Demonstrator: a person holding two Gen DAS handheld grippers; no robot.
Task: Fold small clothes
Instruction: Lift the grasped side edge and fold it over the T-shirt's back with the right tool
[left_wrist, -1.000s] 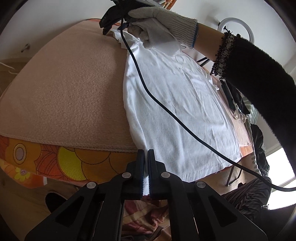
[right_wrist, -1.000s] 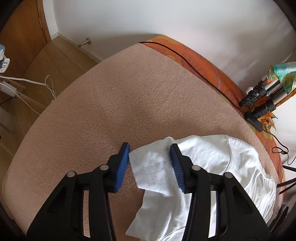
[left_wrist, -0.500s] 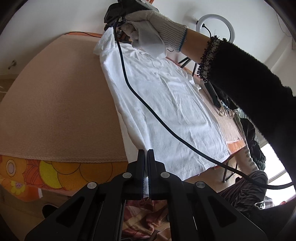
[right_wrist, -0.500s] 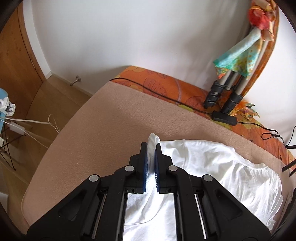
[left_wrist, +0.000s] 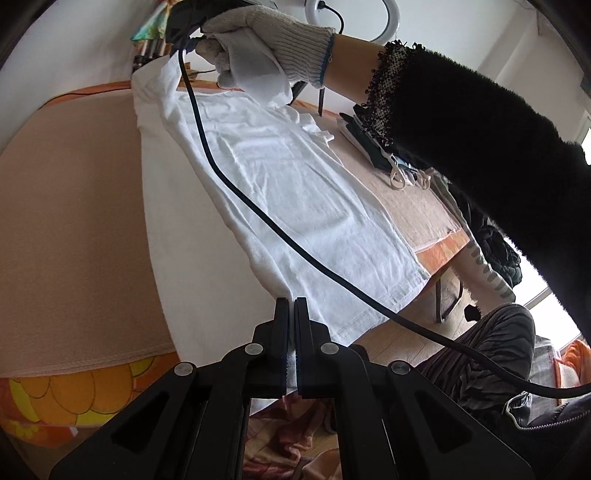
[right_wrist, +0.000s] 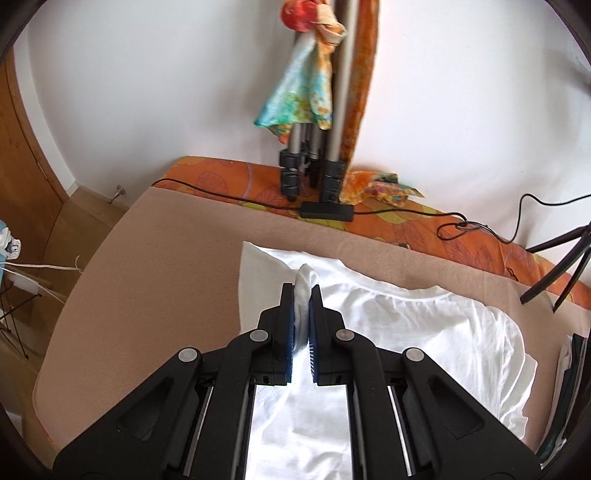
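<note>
A bottom corner of the white shirt (left_wrist: 295, 206) is pinched by the left gripper (left_wrist: 291, 306) and a sleeve by the right gripper (right_wrist: 302, 295), the shirt being spread over a beige blanket (right_wrist: 155, 258) backed by a white wall (right_wrist: 147, 92).

White walls (right_wrist: 147, 92), a wooden floor (right_wrist: 92, 210), a ring light (left_wrist: 351, 14), tripod legs (right_wrist: 314, 158) at the bed's far edge.

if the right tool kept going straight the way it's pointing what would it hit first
Probably the tripod legs standing at the wall past the bed's far edge. The right tool is shut on the white t-shirt; depth is unclear.
</note>
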